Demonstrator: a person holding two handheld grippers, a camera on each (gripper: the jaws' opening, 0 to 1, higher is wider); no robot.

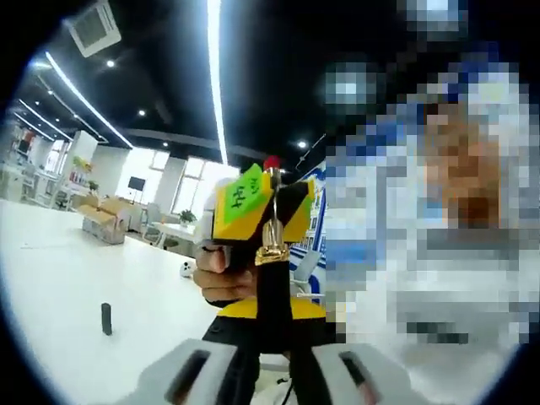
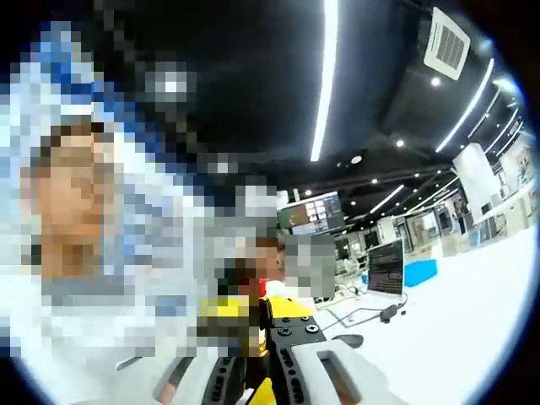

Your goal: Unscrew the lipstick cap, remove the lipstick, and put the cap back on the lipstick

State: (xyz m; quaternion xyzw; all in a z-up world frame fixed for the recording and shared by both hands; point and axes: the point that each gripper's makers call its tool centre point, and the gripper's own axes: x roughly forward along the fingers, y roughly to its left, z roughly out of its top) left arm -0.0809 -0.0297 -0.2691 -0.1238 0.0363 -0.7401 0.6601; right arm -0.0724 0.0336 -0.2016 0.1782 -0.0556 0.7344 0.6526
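My left gripper (image 1: 272, 371) is shut on the black base of the lipstick (image 1: 272, 245), which stands upright between its jaws. A gold collar and a thin gold stem rise from the base to the red tip (image 1: 272, 162). The black cap (image 1: 106, 318) stands alone on the white table (image 1: 76, 278) to the left. Right behind the lipstick is the right gripper (image 1: 253, 202), yellow and black with a green sticker, held in a hand (image 1: 221, 272). In the right gripper view my right gripper (image 2: 255, 375) has its jaws close together, and the red tip (image 2: 261, 289) shows just beyond them.
A person in light blue clothing (image 1: 396, 278) stands close behind both grippers. Cardboard boxes (image 1: 103, 218) sit at the far end of the white table. A monitor (image 2: 386, 266) and a blue box (image 2: 419, 272) stand on the table (image 2: 456, 337) at the right.
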